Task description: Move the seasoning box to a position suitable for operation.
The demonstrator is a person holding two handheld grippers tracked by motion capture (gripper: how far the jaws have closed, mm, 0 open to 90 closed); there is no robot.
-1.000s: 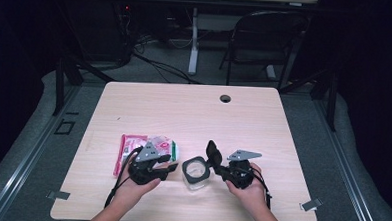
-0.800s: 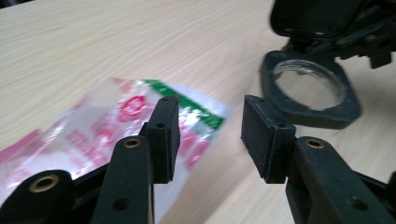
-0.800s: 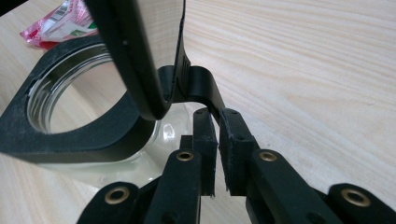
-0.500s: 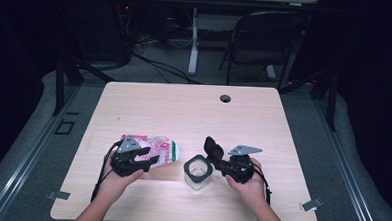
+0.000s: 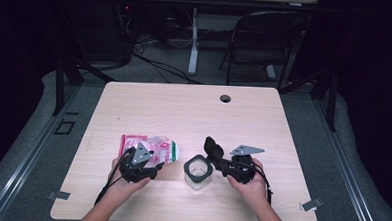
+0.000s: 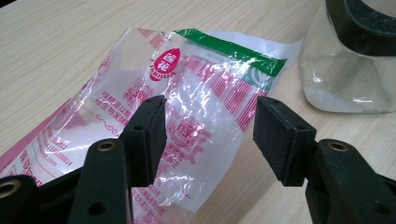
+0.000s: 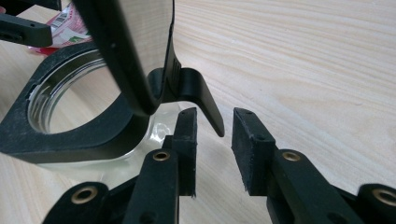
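A clear packet (image 5: 155, 146) with pink print and a green strip lies flat on the wooden table (image 5: 184, 110). My left gripper (image 5: 146, 163) is over its near end. In the left gripper view the gripper (image 6: 210, 121) stands open, and the packet (image 6: 196, 93) lies under and beyond the jaws. Right of it is a clear jar (image 5: 197, 171) with a black collar, its hinged lid (image 5: 213, 147) tipped up. My right gripper (image 5: 221, 163) is at the jar's right side. In the right gripper view the gripper (image 7: 215, 126) is narrowly open, with the lid's tab (image 7: 205, 100) hanging into the gap.
A round cable hole (image 5: 225, 98) sits near the table's far edge. A dark chair (image 5: 257, 48) and floor cables lie beyond the table. Bare wood spreads over the far half and both sides.
My left gripper has moved left, away from the jar, and now sits over the packet. The right gripper and the raised lid have hardly moved.
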